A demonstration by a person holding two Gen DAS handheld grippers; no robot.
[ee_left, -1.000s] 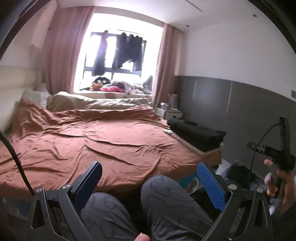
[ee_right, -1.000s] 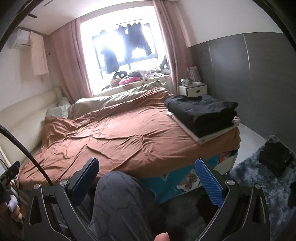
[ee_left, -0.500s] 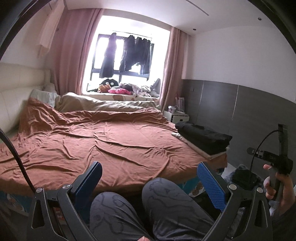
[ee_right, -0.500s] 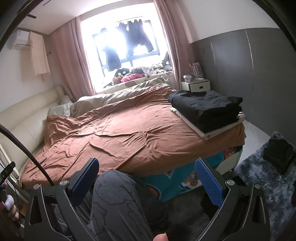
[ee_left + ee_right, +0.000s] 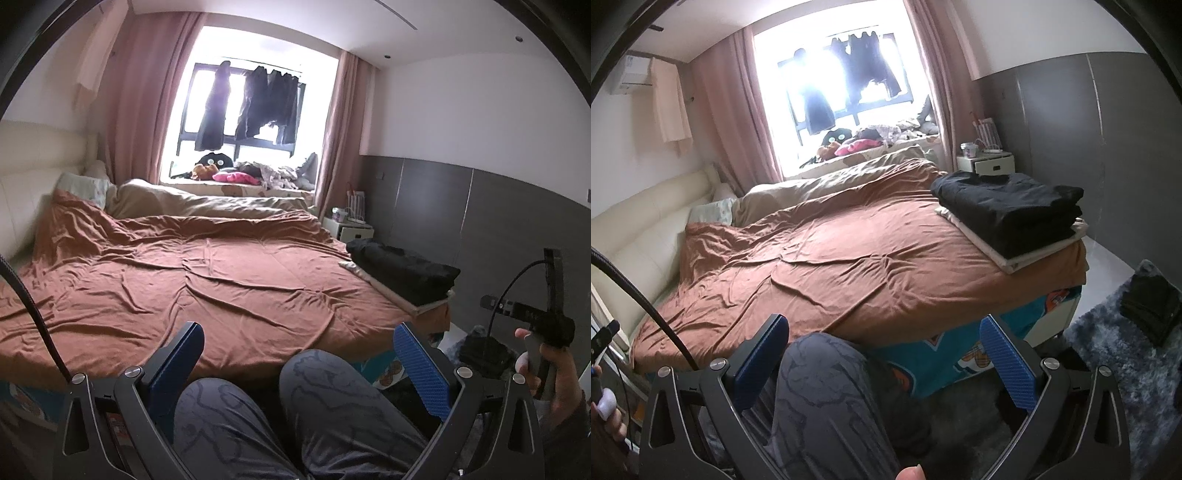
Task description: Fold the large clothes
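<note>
While both grippers hang over the person's knees [image 5: 317, 417], nothing is held. Left gripper [image 5: 299, 362]: jaws spread wide, empty. Right gripper [image 5: 882, 354]: jaws likewise spread, empty.

Ahead of both grippers lies the bed, covered by a wrinkled brown sheet [image 5: 207, 280] with no garment spread on it. Ahead and to the right of the right gripper, at the bed's corner, sits a folded stack: dark clothes [image 5: 1012, 210] on top of a pale folded layer [image 5: 1008, 258]. Lower right of the right gripper, on the grey shag rug [image 5: 1108, 354], lies another dark garment [image 5: 1152, 306], loosely piled; whether it is folded cannot be told. In the left wrist view the same item shows as a dark heap near the person's right hand [image 5: 550, 369], which holds the other tool's handle.

Step judged: between garments, before a pick-up. The stack looks finished.

Next move, as a judgement: fetch a fresh piece, probably the one on the rug. This calls for swinging the right gripper down and to its right, pinching an edge of cloth, then carrying it onto the free sheet area directly ahead for spreading.
</note>
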